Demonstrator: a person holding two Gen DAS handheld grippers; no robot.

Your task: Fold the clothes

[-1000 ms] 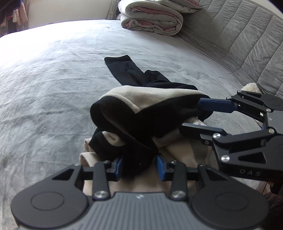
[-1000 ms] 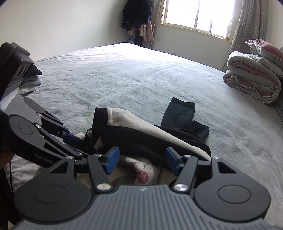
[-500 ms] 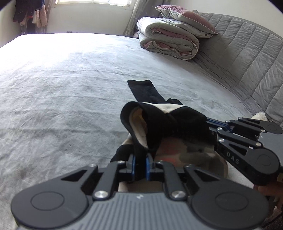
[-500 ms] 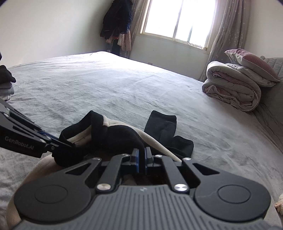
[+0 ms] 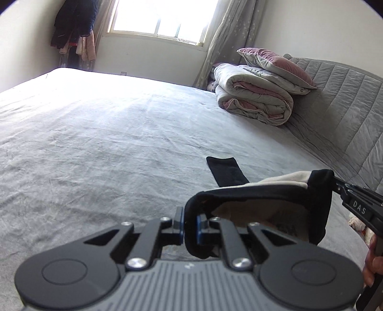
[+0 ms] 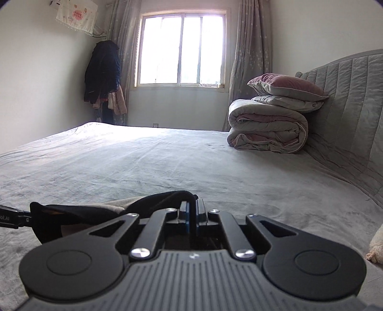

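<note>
The left claw (image 5: 190, 223) is clenched on one end of the black, cream-lined garment (image 5: 263, 191) and the right claw (image 6: 191, 215), marked "DAS", on the other, holding its edge taut above the grey bed (image 5: 95, 155), apparently to open it for folding.

bed (image 6: 167, 162): grey cover, wrinkled | headboard (image 6: 354, 100): grey, quilted, at right | folded quilt (image 6: 265, 129): grey and pink, on bed against headboard | pillow (image 6: 287, 87): stacked on the quilt | window (image 6: 180, 51): bright, curtains (image 6: 251, 59) either side | hanging coats (image 6: 103, 74): dark, in far left corner | wall hanging (image 6: 76, 13): white, top left
</note>
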